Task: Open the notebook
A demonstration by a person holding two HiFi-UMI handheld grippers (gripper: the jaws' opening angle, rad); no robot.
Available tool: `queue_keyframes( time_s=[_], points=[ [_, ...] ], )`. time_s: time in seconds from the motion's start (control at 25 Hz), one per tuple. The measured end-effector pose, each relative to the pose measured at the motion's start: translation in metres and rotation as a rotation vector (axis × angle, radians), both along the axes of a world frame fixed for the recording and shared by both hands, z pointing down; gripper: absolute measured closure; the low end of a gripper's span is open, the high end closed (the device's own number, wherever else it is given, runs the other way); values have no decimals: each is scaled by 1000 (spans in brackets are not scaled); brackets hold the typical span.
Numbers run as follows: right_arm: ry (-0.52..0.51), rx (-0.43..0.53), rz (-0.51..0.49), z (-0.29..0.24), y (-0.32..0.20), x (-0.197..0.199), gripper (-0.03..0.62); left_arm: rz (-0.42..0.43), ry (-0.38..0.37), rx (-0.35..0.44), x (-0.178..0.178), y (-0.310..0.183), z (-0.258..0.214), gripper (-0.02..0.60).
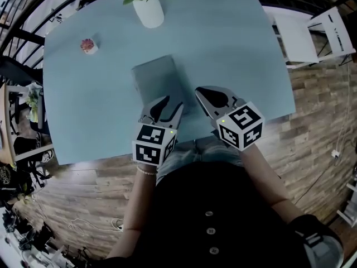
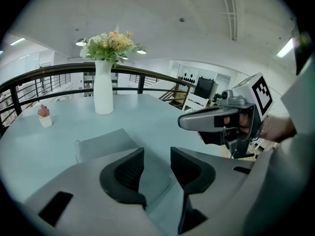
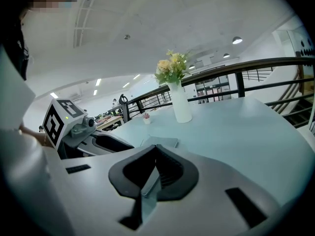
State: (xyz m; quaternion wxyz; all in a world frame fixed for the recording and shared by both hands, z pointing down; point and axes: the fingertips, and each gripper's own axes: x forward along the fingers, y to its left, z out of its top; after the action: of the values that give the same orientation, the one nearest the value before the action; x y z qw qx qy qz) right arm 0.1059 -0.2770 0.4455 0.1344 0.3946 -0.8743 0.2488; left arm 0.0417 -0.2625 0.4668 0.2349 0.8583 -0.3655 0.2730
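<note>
A closed grey notebook lies flat on the pale blue worktop, towards its near edge. The left tool is poised over the notebook's near end with its jaws apart, and the cover's near corner shows in the gap between them. The right tool sits just to the right of that corner, its jaws pressed together on nothing. A white vase of flowers stands at the far edge, and a small potted plant sits to the far left.

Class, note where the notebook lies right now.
In the head view the notebook lies on the blue table, its near end at the left tongs, the white vase beyond it.
</note>
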Motion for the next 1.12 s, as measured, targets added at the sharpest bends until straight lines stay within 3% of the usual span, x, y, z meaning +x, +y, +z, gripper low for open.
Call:
queue_keyframes(
  time_s=[0.52,0.84,1.12],
  points=[
    [-15,-37,-12,14,22,15,591,48,-108,2,16,23,24,413],
    [-21,-67,33,27,37,32,591,121,-241,29,23,30,44,416],
    [-26,-95,60,38,43,39,591,140,-292,16,28,26,60,426]
  ],
)
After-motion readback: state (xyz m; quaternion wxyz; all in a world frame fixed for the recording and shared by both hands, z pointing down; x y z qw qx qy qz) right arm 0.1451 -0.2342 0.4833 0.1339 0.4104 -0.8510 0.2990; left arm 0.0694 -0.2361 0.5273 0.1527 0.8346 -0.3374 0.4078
